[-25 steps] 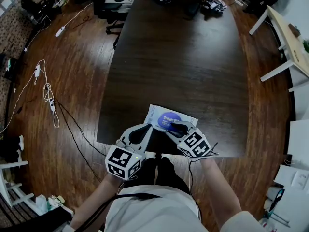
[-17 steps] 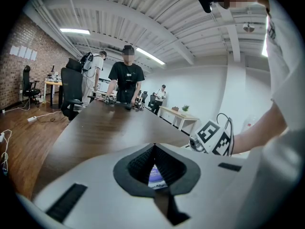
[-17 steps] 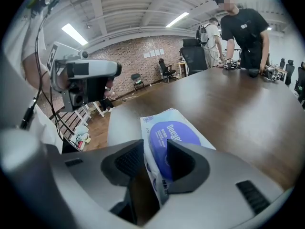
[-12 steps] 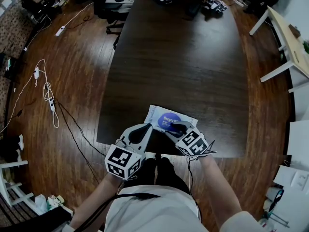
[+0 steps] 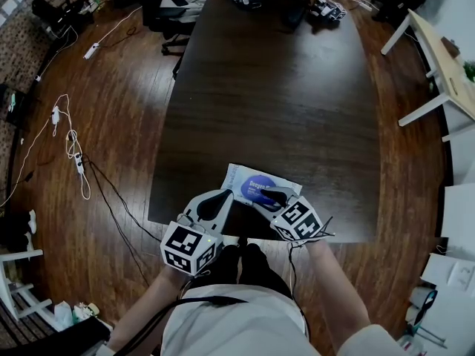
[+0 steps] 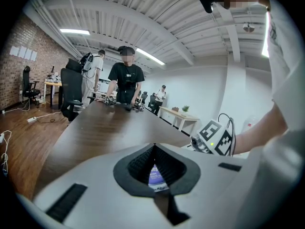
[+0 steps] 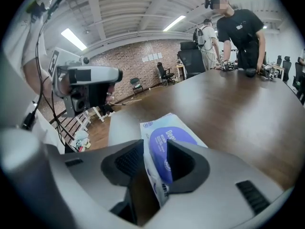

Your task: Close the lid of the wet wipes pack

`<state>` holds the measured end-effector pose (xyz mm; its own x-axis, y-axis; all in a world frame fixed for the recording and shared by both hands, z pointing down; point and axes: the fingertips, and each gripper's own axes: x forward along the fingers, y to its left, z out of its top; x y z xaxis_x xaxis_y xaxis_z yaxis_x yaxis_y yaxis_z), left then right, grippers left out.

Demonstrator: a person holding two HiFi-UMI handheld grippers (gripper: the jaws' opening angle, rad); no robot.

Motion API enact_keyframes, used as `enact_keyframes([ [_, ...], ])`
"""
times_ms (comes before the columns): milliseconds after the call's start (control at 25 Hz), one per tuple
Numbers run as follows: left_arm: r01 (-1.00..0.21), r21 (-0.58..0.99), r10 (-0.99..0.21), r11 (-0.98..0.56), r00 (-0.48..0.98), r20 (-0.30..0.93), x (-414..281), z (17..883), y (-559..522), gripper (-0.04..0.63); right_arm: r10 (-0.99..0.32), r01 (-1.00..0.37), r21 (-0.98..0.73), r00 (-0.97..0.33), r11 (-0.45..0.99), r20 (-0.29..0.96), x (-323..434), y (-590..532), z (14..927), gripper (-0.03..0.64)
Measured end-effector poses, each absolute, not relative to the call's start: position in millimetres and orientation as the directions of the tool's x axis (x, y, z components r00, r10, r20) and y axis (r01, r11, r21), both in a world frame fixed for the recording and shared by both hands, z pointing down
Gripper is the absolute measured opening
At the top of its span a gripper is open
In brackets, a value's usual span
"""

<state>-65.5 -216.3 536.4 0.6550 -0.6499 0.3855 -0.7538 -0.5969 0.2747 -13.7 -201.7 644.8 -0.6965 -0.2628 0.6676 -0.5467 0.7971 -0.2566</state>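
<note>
Your right hand-held gripper (image 5: 271,196) is clenched on the near end of the wet wipes pack (image 5: 237,175). In the right gripper view the white film and the edge of the purple lid (image 7: 164,142) stand up between the jaws. I can't tell whether you've caught the lid flap alone or the pack's end seam with it. The pack lies at the 6 o'clock edge of the desk (image 5: 274,87), right in front of you. Your left hand-held gripper (image 5: 226,195) sits at about 8 o'clock from it, jaws drawn together on nothing and touching nothing that I can see.

That's the main risk. The pack looks light and soft and nothing braces it, so any pull toward 6 o'clock will likely drag it over the desk's edge instead of folding the lid down. If the film is pinched along with the flap, pressing forward could crumple it, and the lid would land crooked and unsealed. Letting go early may let the flap spring back up. Consider pinning the far end at 12 o'clock with the left one before you press.
</note>
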Motion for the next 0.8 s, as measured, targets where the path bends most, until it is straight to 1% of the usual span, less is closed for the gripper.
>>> enact_keyframes([
  [400, -0.735, 0.264, -0.645, -0.625, 0.677, 0.355, -52.8, 517.1, -224.8, 0.002, -0.361, -0.580, -0.283, -0.747, 0.763, 0.558, -6.1, -216.5, 592.9, 0.135],
  [600, -0.726, 0.254, -0.651, -0.639, 0.687, 0.324, -47.6, 500.6, -228.9, 0.002, -0.467, -0.620, -0.241, -0.747, 0.746, 0.473, 6.7, -218.3, 547.7, 0.135],
  [800, -0.720, 0.237, -0.660, -0.653, 0.693, 0.289, -47.8, 481.5, -232.5, 0.002, -0.569, -0.658, -0.222, -0.742, 0.719, 0.355, 17.3, -219.1, 497.8, 0.126],
])
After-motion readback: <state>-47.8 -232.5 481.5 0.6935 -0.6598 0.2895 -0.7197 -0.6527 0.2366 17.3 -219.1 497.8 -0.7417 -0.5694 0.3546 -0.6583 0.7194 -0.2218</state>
